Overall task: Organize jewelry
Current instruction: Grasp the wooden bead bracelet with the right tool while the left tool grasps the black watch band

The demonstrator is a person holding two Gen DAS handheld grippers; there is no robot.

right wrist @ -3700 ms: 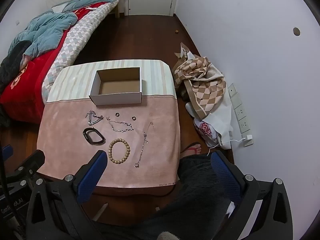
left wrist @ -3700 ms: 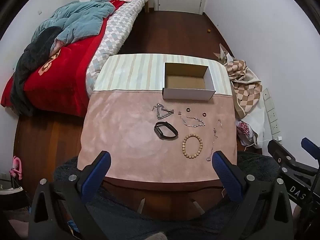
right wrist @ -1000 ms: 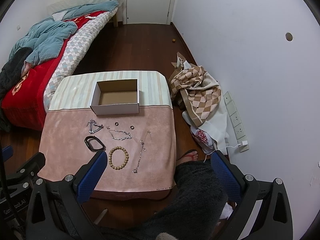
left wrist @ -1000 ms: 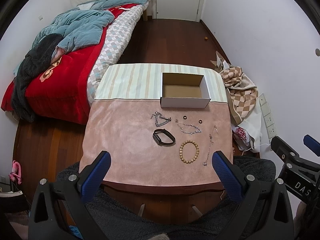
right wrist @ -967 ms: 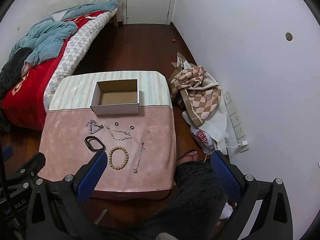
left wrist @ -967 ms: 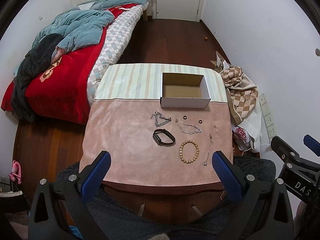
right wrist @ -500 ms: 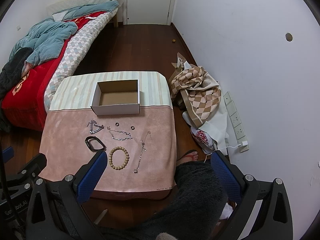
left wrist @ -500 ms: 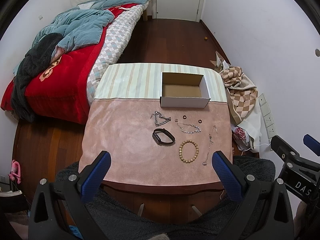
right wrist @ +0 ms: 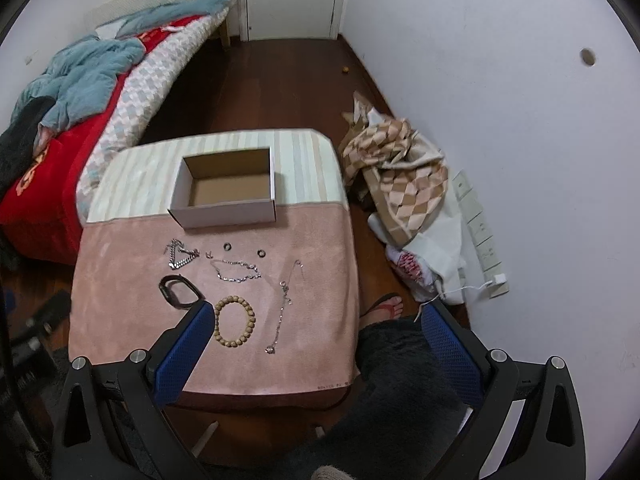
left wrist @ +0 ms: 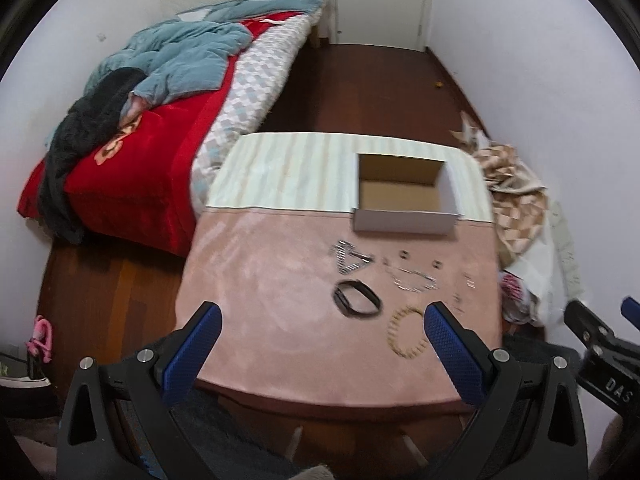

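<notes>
Both tools, left (left wrist: 320, 320) and right (right wrist: 316, 320), have dipped closer toward the jewelry (right wrist: 236, 270).

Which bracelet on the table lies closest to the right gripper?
The wooden bead bracelet, directly beside the right gripper; the black band lies farther back-left.

We could read only one marking clearly: the white letters "DAS" on the black body of the right gripper (left wrist: 608, 364), seen at the lower right edge of the left wrist view, where more of the word was cut off. In the right wrist view, a small line of dark print ran along the near hem of the pink cloth (right wrist: 280, 376) on the table, but it was too small for us to make out.
</notes>
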